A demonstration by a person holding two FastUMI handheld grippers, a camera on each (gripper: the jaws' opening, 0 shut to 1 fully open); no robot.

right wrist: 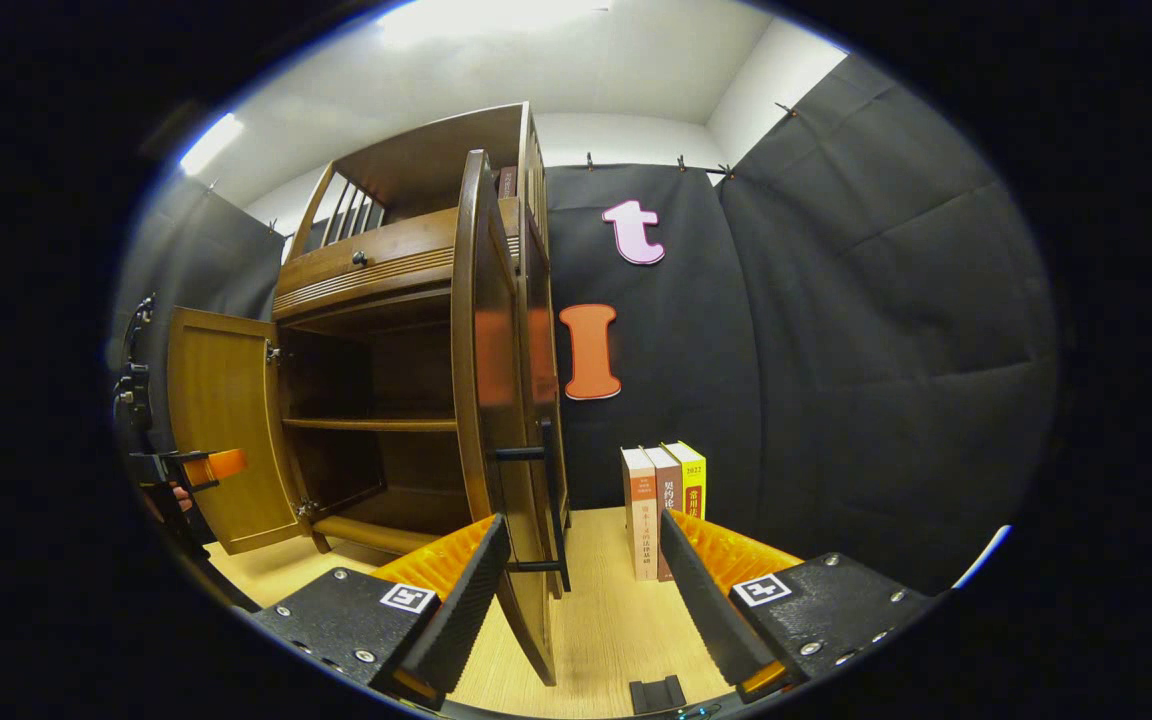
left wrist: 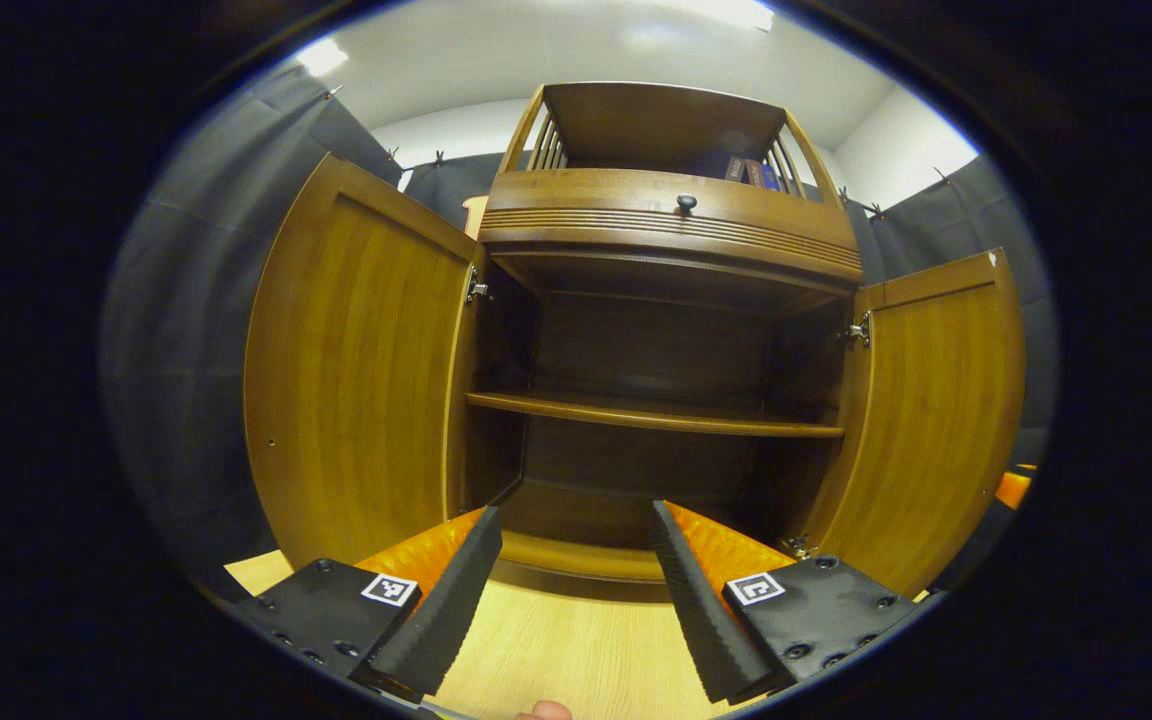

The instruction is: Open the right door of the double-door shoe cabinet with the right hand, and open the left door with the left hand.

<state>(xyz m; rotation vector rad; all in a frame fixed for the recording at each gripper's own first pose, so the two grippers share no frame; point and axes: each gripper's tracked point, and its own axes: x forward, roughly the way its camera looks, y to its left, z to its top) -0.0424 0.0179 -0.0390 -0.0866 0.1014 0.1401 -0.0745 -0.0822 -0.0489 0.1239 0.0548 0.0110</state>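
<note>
The wooden shoe cabinet [left wrist: 671, 235] stands in front of my left gripper [left wrist: 576, 590], which is open and holds nothing. In the left gripper view the left door [left wrist: 356, 370] and the right door [left wrist: 936, 400] both stand swung wide, baring an inner shelf [left wrist: 651, 415]. In the right gripper view the right door [right wrist: 496, 400] shows edge-on just ahead, its black bar handle [right wrist: 548, 500] facing the booth wall. My right gripper [right wrist: 581, 590] is open, the door's lower edge rising between its fingers without contact. Far left, the left gripper [right wrist: 201, 467] hovers by the left door [right wrist: 226, 430].
A drawer with a dark knob [left wrist: 686, 203] sits above the compartment, with books [left wrist: 751, 172] on the top rack. Three books [right wrist: 664, 500] stand upright on the wooden floor [right wrist: 596, 610] against the black cloth wall, right of the cabinet.
</note>
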